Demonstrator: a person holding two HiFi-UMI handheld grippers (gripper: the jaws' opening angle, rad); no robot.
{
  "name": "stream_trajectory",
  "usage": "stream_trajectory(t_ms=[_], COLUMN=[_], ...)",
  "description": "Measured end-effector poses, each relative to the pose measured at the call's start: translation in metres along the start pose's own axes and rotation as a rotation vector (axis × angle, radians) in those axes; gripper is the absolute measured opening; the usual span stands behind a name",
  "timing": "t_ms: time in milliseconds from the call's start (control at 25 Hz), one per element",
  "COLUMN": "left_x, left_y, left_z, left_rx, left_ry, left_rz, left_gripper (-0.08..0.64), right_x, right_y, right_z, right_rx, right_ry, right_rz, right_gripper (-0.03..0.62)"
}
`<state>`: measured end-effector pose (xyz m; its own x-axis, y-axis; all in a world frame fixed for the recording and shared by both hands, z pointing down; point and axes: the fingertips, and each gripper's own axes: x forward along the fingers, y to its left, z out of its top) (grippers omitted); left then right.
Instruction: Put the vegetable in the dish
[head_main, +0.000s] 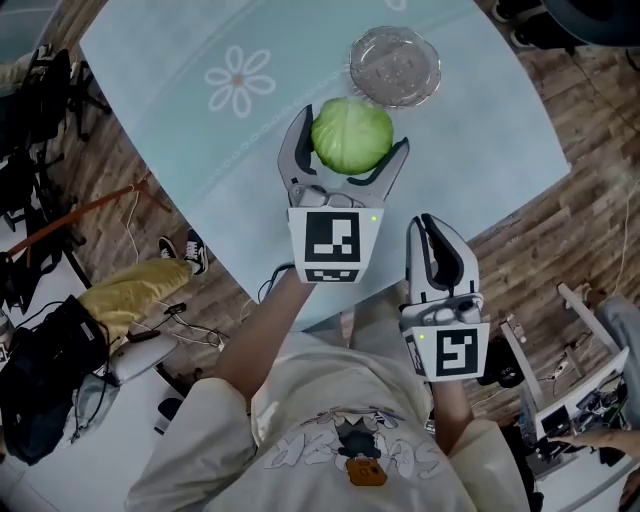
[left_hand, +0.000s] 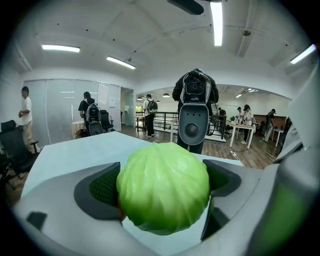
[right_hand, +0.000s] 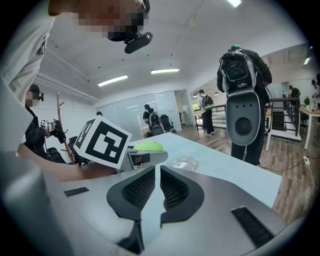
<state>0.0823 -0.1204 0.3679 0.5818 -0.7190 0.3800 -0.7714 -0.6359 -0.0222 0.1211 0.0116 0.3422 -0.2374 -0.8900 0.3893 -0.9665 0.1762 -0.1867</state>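
A round green cabbage (head_main: 351, 135) is held between the jaws of my left gripper (head_main: 347, 150), lifted over the pale blue table (head_main: 200, 150). In the left gripper view the cabbage (left_hand: 163, 193) fills the gap between both pads, and the left gripper (left_hand: 162, 187) is shut on it. A clear glass dish (head_main: 394, 66) sits on the table just beyond the cabbage, to the upper right; the same dish (right_hand: 182, 163) shows small in the right gripper view. My right gripper (head_main: 438, 240) hangs near the table's front edge, jaws nearly touching, with nothing between them (right_hand: 157, 189).
A white flower print (head_main: 240, 78) marks the table at the left. Beyond the table stand a dark robot on a grey base (left_hand: 195, 116), office chairs and several people. Cables, bags and a shoe (head_main: 194, 250) lie on the wooden floor at the left.
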Motion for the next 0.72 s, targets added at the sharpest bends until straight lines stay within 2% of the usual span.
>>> stream_trajectory(t_ms=[200,720], left_x=[0.023,0.084], left_y=[0.002,0.002], left_z=[-0.001,-0.003], left_rx=[-0.022,0.027], left_ry=[0.016,0.017], left_rz=[0.009,-0.047], left_gripper=[0.517,0.517], right_x=[0.014,0.061], right_y=[-0.016,-0.055], right_z=[0.000,0.006], right_rx=[0.002,-0.022], right_ry=[0.003,0.000], right_rz=[-0.014,-0.031], right_gripper=[0.040,0.040])
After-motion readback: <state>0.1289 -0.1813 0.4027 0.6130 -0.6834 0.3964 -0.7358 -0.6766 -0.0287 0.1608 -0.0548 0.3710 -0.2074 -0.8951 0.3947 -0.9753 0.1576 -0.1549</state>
